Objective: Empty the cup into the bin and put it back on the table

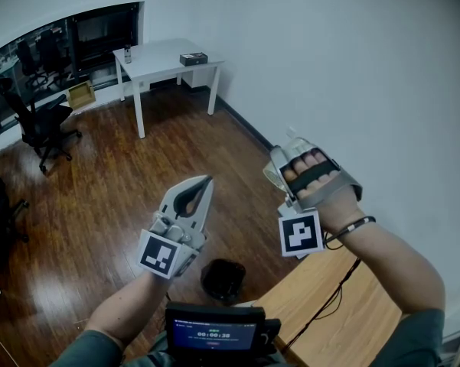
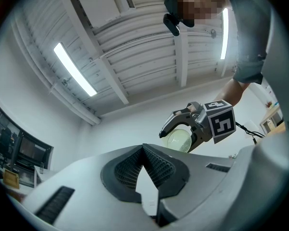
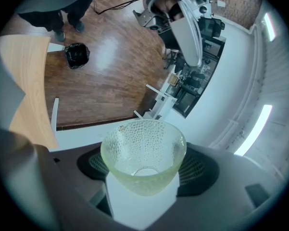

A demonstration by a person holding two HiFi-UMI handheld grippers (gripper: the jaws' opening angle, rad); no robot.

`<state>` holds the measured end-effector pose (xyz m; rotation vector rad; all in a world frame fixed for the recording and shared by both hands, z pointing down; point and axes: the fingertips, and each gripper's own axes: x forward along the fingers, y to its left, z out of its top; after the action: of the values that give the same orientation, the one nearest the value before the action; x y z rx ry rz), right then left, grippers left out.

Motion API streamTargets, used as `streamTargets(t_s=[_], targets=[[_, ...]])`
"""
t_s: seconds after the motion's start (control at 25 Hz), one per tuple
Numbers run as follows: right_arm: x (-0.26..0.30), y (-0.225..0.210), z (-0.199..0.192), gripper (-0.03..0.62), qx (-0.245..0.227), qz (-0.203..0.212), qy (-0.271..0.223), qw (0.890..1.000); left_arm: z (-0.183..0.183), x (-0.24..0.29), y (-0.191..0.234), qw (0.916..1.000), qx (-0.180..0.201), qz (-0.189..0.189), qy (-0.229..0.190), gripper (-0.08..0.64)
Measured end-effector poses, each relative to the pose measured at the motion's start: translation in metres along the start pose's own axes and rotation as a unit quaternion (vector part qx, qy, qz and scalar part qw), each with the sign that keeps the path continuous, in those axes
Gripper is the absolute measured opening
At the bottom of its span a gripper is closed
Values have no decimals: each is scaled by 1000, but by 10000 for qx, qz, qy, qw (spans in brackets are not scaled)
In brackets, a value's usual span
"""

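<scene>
A clear, dimpled, yellowish cup (image 3: 143,158) sits between the jaws of my right gripper (image 3: 143,173), which is shut on it. I look into its open mouth and see nothing inside. In the head view the right gripper (image 1: 285,167) holds the cup (image 1: 273,177) in the air, up and to the right of the black bin (image 1: 223,280) on the floor. My left gripper (image 1: 205,183) hangs to the left of it, jaws together and empty. The left gripper view shows the pads (image 2: 156,167) meeting, with the cup (image 2: 179,140) beyond them.
A wooden table (image 1: 344,312) fills the lower right beside the bin, a black cable lying across it. A white table (image 1: 164,56) with a dark box stands far back, and office chairs (image 1: 42,125) stand at the left on the wood floor. A white wall is on the right.
</scene>
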<state>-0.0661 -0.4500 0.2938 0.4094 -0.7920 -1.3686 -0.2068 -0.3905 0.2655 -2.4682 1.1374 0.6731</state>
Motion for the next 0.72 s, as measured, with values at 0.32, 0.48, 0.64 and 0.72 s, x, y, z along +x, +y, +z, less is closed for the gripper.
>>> streamTargets(t_s=[0.32, 0.48, 0.64, 0.72], targets=[[-2, 1, 6, 396, 3, 66, -44, 10000, 3, -3, 2, 10000, -1, 10, -43, -9], [-4, 9, 18, 396, -50, 158, -84, 9998, 1, -12, 3, 10000, 46, 31, -47, -9], [-3, 10, 13, 396, 255, 288, -138, 9992, 4, -7, 2, 10000, -45, 6, -6, -9], [-3, 11, 12, 396, 407, 372, -175, 9983, 4, -8, 4, 10000, -43, 31, 26, -9]])
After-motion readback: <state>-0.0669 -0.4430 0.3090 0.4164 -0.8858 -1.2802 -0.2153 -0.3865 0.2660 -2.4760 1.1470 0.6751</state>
